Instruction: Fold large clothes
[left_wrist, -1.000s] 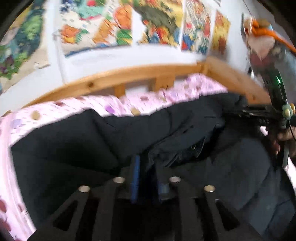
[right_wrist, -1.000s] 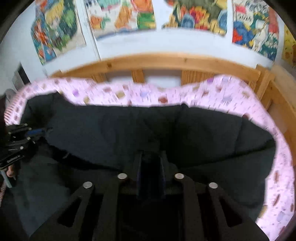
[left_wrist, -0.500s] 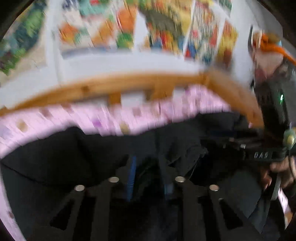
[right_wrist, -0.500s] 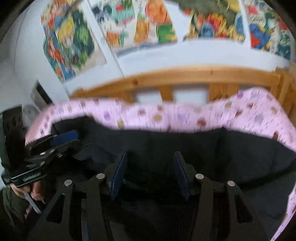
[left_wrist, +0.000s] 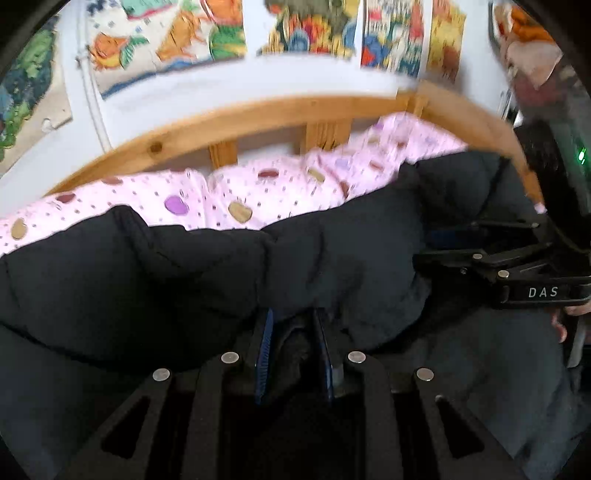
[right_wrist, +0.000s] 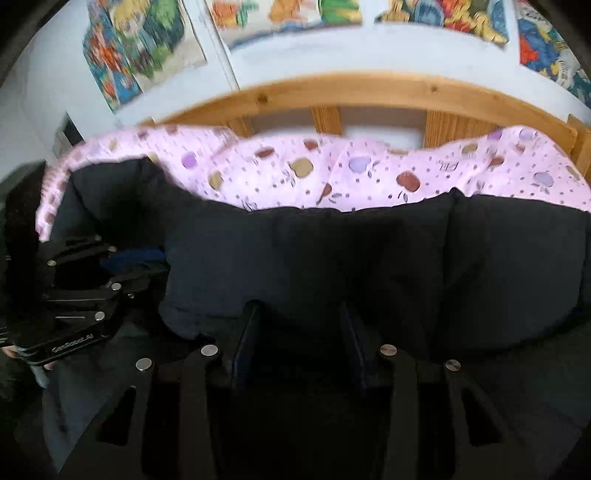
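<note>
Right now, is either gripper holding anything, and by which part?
The left gripper pinches a bunched fold of the black padded coat. The right gripper is open, its fingers straddling the coat's near edge without clamping it.

Garment (left_wrist: 332, 251): solid black, padded, no print; same black in right view (right_wrist: 406, 258). Bedsheet (left_wrist: 258, 192): pale pink, small dark dots, apple motifs in purple, tan, maroon. Bed frame (left_wrist: 258, 114): honey-coloured pine, dark knots. Wall (right_wrist: 332, 48): white. Posters (left_wrist: 306, 26): busy multicolour cartoon prints, orange, green, blue, yellow, red. Left tongs (left_wrist: 293, 343): black body, blue pad faces, silver rivets. Right tongs (right_wrist: 299, 339): black, dark navy pads, silver rivets; white lettering on body in left view (left_wrist: 443, 254).
</note>
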